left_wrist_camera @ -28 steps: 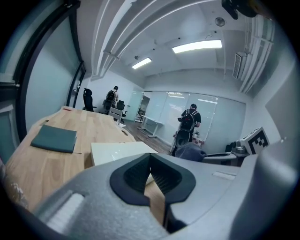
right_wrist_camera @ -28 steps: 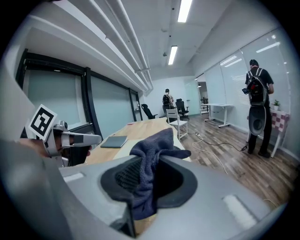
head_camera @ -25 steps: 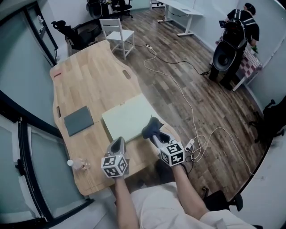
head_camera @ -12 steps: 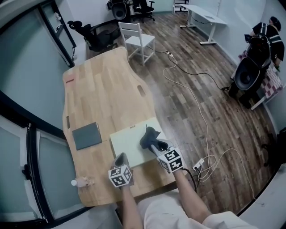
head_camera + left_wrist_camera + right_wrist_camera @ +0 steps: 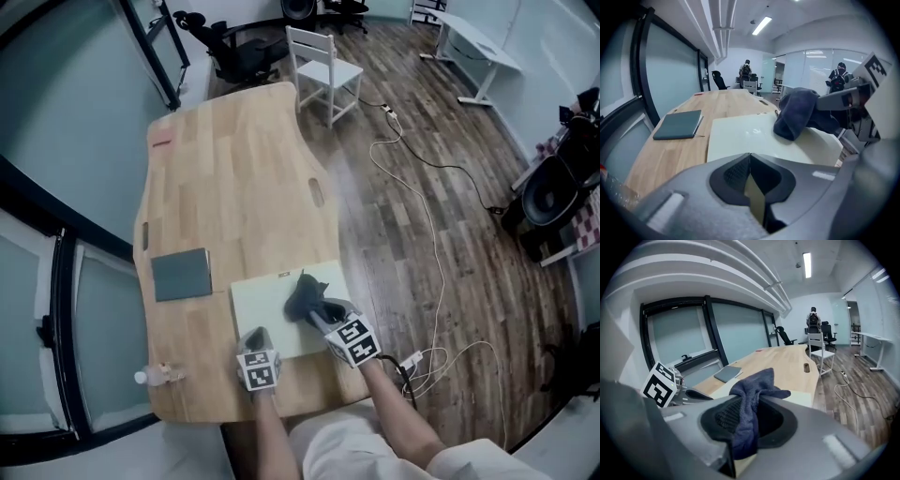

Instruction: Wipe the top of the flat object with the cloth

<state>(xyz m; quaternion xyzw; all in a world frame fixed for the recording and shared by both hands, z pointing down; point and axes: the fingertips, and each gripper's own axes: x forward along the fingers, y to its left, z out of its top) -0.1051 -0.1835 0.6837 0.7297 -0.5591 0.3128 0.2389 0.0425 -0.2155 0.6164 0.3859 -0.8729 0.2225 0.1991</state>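
A pale green flat board point(image 5: 267, 305) lies on the wooden table point(image 5: 225, 178) near its front edge. My right gripper point(image 5: 314, 311) is shut on a dark blue cloth point(image 5: 302, 296), which rests on the middle right of the board. In the right gripper view the cloth point(image 5: 752, 394) bunches up between the jaws of that gripper point(image 5: 745, 416). My left gripper point(image 5: 254, 339) sits at the board's near left edge, its jaws shut with nothing held. The left gripper view shows the board point(image 5: 740, 138) ahead and the cloth point(image 5: 799, 112) to the right.
A grey notebook point(image 5: 182, 274) lies left of the board, and a clear plastic bottle point(image 5: 155, 375) lies at the table's near left corner. A white chair point(image 5: 323, 61) stands beyond the far end. Cables point(image 5: 422, 216) run over the wood floor on the right.
The right gripper has slid the cloth from the board's right edge toward its middle. The left gripper stays at the board's near edge. The head view has swung left.
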